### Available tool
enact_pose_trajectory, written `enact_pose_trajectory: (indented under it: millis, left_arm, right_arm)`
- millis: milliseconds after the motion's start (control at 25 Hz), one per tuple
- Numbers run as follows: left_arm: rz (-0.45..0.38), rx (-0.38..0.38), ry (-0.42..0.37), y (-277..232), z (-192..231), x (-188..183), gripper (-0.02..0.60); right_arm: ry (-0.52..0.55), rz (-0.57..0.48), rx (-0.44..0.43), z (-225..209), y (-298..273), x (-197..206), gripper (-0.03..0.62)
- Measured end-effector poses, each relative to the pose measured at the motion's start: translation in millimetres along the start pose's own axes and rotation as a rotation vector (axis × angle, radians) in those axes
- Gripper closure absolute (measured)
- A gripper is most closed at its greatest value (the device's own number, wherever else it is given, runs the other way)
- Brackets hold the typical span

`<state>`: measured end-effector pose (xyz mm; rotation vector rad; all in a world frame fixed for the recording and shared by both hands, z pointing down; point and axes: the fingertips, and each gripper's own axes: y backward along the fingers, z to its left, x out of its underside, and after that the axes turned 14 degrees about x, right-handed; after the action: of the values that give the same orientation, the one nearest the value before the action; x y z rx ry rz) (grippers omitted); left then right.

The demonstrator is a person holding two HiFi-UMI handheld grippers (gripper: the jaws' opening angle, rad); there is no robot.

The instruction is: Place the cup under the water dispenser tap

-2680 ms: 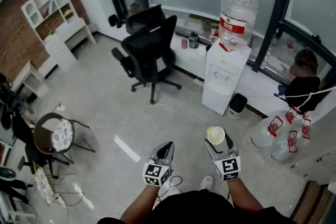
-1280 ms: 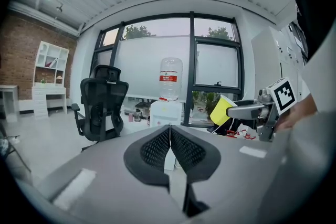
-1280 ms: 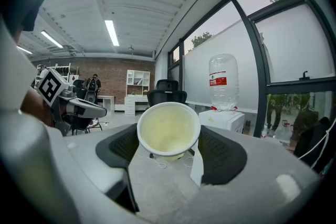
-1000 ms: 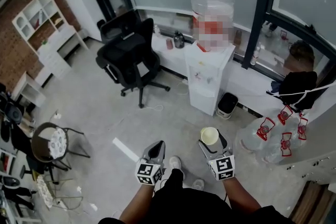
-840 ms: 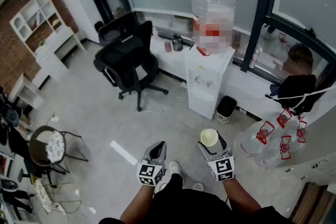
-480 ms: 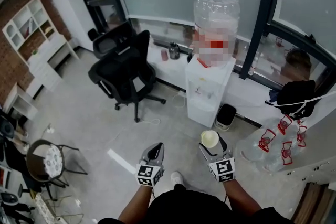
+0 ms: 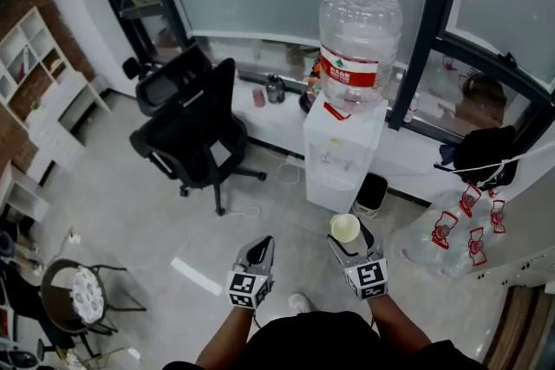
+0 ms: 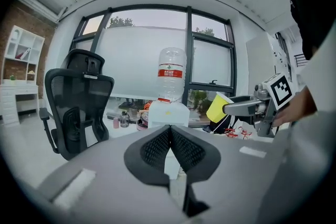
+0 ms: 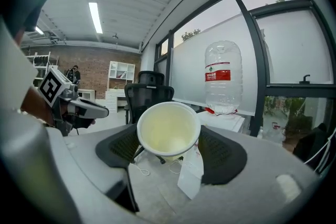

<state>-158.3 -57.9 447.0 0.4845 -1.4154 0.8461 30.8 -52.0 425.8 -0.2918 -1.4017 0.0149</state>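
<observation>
The white water dispenser (image 7: pixel 340 159) stands by the window ledge with a big clear bottle (image 7: pixel 360 35) on top. Its taps face me, small in the head view. A pale yellow paper cup (image 7: pixel 345 227) is held upright and empty in my right gripper (image 7: pixel 348 231), a short way in front of the dispenser. In the right gripper view the cup (image 9: pixel 168 131) fills the gap between the jaws, and the bottle (image 9: pixel 223 78) rises beyond. My left gripper (image 7: pixel 257 254) hovers to the left, shut and empty. From the left gripper view, the dispenser (image 8: pixel 168 114) lies straight ahead and the cup (image 8: pixel 216 107) to the right.
A black office chair (image 7: pixel 191 134) stands left of the dispenser. A small black bin (image 7: pixel 374 191) sits at the dispenser's right foot. Several spare water bottles (image 7: pixel 444 234) crowd the floor at right. A round stool (image 7: pixel 76 297) is at the lower left.
Both grippers and the head view have advanced toward the dispenser, which now sits nearer and more central. The cup stays in the right gripper; the left stays shut.
</observation>
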Motion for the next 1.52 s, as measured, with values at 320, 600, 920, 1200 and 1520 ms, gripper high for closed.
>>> enact_pose_trajectory:
  millis: [320, 600, 920, 1200, 1520]
  left_arm:
    - [-0.002, 0.074, 0.009, -19.1, 14.2, 4.3, 0.566]
    - [0.020, 0.111, 0.030, -44.2, 23.4, 15.0, 0.566]
    - [0.070, 0.125, 0.027, -86.0, 47.9, 16.7, 0.566]
    - [0.130, 0.162, 0.017, -128.9, 61.1, 23.9, 0.566]
    - [0.175, 0.159, 0.032, -167.6, 86.8, 51.8, 0.566]
  right_arm:
    - [-0.019, 0.026, 0.055, 5.0, -18.3, 5.3, 0.243]
    - [-0.017, 0.073, 0.081, -7.3, -40.2, 22.3, 0.243]
    - [-0.049, 0.114, 0.076, -27.5, -92.3, 40.0, 0.243]
    - [-0.056, 0.185, 0.065, -37.1, -136.0, 71.2, 0.243]
    - [-0.066, 0.256, 0.068, -47.6, -176.2, 119.5, 0.243]
